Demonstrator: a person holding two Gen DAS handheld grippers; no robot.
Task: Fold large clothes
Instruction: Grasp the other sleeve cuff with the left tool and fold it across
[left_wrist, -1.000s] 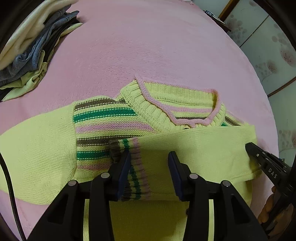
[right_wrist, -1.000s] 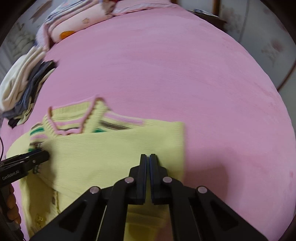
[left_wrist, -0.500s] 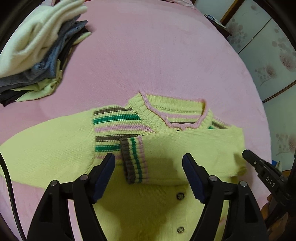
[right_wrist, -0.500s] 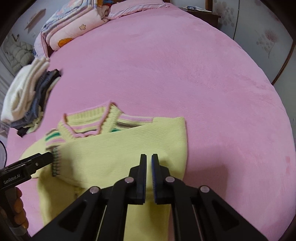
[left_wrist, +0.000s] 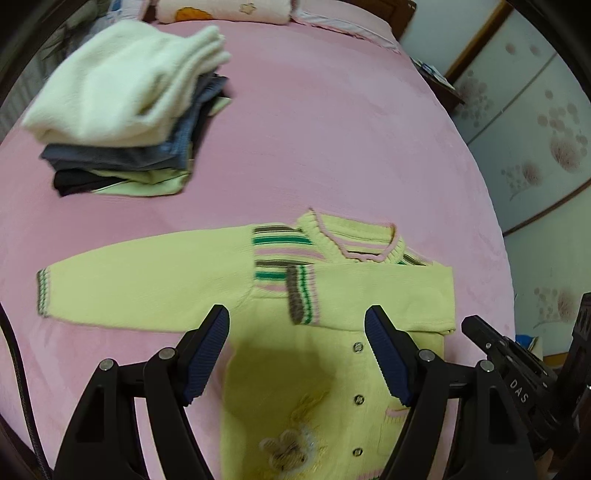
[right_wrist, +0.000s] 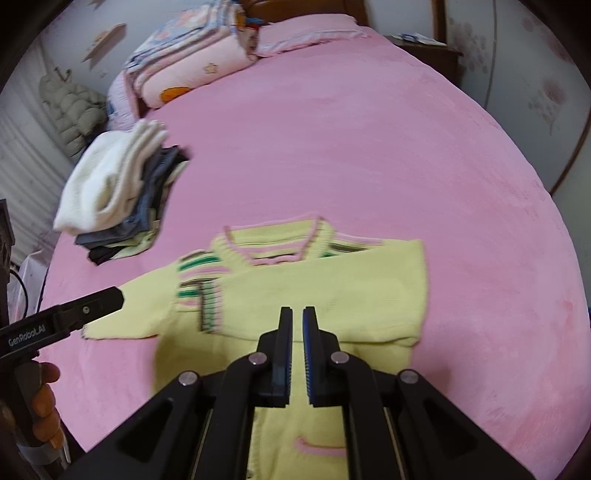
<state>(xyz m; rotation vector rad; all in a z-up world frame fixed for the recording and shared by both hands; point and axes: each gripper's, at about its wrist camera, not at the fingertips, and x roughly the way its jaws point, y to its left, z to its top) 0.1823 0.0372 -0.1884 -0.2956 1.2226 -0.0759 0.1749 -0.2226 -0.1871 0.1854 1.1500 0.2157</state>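
A yellow-green knit cardigan (left_wrist: 295, 387) with striped shoulders lies flat on the pink bed (left_wrist: 332, 129). One sleeve is folded across the chest, its striped cuff (left_wrist: 303, 295) near the middle. The other sleeve (left_wrist: 147, 284) stretches out to the left. My left gripper (left_wrist: 297, 314) hovers open above the chest with nothing between its blue pads. My right gripper (right_wrist: 297, 314) hangs over the cardigan (right_wrist: 332, 280) near its folded side, shut but for a thin slit and holding nothing. Each gripper's tip shows at the edge of the other's view.
A stack of folded clothes (left_wrist: 122, 110) topped by a white knit sits at the far left of the bed. Folded quilts and pillows (right_wrist: 192, 66) lie at the head. A dark nightstand (right_wrist: 424, 44) and flowered wardrobe doors (left_wrist: 535, 129) stand to the right. A hand (right_wrist: 40, 398) holds the left gripper's handle.
The left gripper opened and let go of the striped cuff, which now lies across the chest. Both grippers rose away from the cardigan, so more of the bed shows.
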